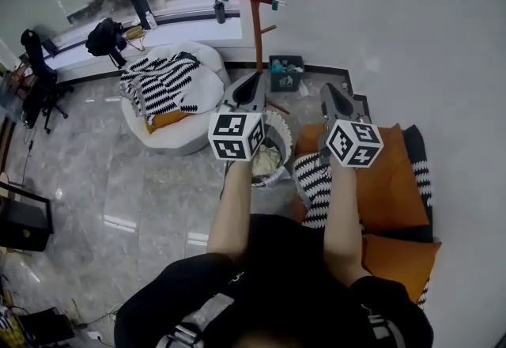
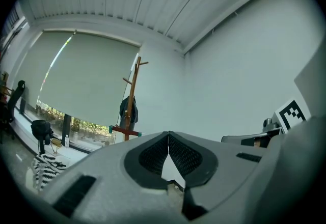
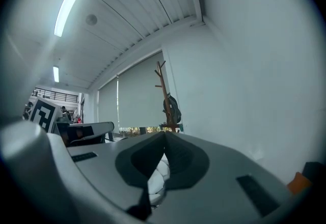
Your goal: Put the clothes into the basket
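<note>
Both grippers are fully closed and hold nothing. The left gripper has its ribbed pads meeting at the tips in its own view, with nothing between them. The right gripper is the same, its jaws pressed together and empty. In the head view they sit side by side at the centre of the frame, held level on outstretched forearms. The left marker cube and the right marker cube face the camera.

Between and below the two forearms stands the basket, with a pale garment lying inside it. Under the right forearm, at centre right, a black-and-white striped cloth lies on an orange cushion. A second orange cushion sits below it.

Just beyond the gripper tips, a dark storage box stands against the wall. Next to it a wooden coat rack rises to the top centre of the frame, with a dark garment hanging at its top. Left of centre is a white beanbag draped with another striped garment. Further out, at upper left, a black bag rests on the window ledge, and an office chair stands at the left edge.
</note>
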Tool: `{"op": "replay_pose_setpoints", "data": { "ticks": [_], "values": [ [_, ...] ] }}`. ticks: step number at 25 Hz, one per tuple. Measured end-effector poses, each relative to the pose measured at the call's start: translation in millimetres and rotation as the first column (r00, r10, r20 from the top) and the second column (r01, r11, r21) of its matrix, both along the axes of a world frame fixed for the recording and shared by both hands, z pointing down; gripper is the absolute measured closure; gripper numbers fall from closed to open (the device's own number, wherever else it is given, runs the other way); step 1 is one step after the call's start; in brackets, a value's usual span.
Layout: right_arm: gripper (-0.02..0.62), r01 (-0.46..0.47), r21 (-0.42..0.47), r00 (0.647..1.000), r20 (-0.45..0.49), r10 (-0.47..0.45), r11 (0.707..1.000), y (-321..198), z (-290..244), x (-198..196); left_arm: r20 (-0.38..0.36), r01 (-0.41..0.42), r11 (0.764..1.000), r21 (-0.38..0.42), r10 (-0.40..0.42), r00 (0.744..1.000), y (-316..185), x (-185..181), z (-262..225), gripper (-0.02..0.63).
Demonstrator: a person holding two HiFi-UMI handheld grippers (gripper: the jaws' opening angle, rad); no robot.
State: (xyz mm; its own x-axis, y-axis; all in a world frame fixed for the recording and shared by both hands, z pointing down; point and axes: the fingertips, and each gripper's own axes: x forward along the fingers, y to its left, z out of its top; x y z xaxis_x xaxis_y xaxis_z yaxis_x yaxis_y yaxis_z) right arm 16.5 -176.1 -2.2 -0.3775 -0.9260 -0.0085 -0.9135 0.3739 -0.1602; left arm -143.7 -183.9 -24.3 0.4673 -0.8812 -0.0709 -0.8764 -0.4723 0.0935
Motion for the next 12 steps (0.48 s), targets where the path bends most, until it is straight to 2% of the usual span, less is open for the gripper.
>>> {"op": "replay_pose_setpoints", "data": {
  "ticks": [7,12],
  "values": [
    [0.584,-0.005,0.021,1.0,-0.026,0.005,1.0,-7.0,-8.5,-2.8,-0.015,-0.021,0.999,0.028,0.021,1.0,-6.9,0.5,-5.6,0.597],
    [0.583,0.001,0.015,0.999,-0.042,-0.001,1.0,-17.8,-9.4,-13.2,-0.025,-0.02,1.0,0.005,0.02,0.999,-18.6,-5.9,1.2,0.597]
  ]
}}
